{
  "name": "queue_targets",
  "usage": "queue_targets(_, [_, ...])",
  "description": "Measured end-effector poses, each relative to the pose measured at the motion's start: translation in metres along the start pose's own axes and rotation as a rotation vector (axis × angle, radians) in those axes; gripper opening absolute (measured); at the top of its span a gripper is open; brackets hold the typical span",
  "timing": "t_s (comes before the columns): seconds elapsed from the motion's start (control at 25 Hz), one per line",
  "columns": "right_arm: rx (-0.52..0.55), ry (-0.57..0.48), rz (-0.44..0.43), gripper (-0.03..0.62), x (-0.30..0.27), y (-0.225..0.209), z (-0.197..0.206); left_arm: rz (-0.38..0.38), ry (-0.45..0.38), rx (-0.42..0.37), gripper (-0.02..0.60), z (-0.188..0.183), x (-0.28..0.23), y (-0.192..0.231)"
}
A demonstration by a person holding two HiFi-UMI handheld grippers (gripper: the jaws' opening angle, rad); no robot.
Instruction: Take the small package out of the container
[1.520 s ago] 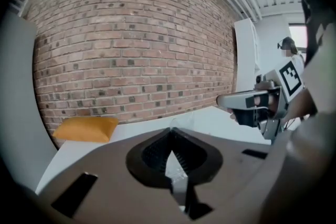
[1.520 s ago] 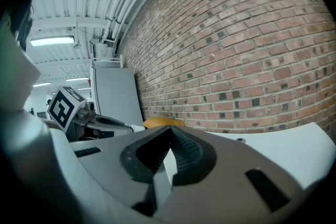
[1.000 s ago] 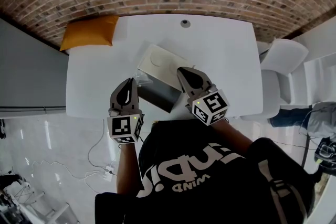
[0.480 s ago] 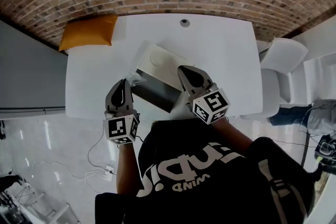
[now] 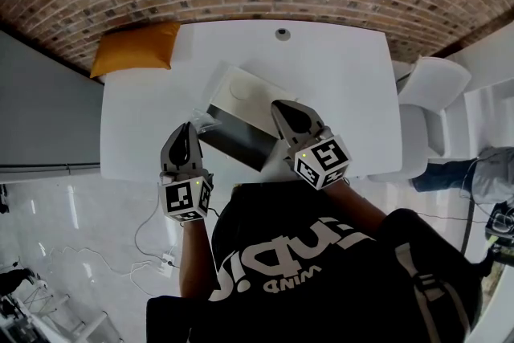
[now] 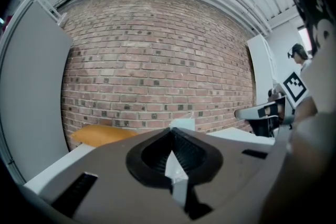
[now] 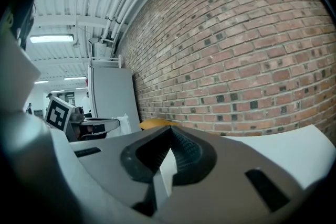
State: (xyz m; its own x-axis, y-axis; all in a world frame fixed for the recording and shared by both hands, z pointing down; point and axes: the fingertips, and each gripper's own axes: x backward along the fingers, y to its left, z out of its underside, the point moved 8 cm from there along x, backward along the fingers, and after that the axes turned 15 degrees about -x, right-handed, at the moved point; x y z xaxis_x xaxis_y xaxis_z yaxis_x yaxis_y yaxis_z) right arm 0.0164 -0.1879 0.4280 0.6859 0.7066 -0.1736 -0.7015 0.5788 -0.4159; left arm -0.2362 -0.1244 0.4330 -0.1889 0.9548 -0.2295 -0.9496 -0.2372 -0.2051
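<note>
The container [image 5: 238,139], an open box with a dark grey side and a pale flap [image 5: 241,91], lies in the middle of the white table [image 5: 345,76]. My left gripper [image 5: 186,127] is just off the box's left corner, shut on the small clear package [image 5: 201,120]. In the left gripper view the package [image 6: 182,124] pokes out past the closed tips [image 6: 170,131]. My right gripper [image 5: 283,108] is at the box's right side. In the right gripper view its jaws [image 7: 169,131] are closed on a thin white edge [image 7: 167,168] of the container.
An orange padded bag [image 5: 135,49] lies at the table's far left corner. A white chair [image 5: 430,92] stands to the right of the table. A brick wall runs behind it. A small round fitting [image 5: 281,34] sits at the table's far edge.
My left gripper has drawn back to the left and toward me with the clear package, away from the box's corner. The right gripper has stayed at the box.
</note>
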Motion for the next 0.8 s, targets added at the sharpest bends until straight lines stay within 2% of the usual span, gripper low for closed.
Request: queue_targets(0.8, [0.012, -0.005, -0.013, -0.002, 0.009, 0.006, 0.003, -0.024, -0.016, 0.043, 0.009, -0.002, 0.014, -0.002])
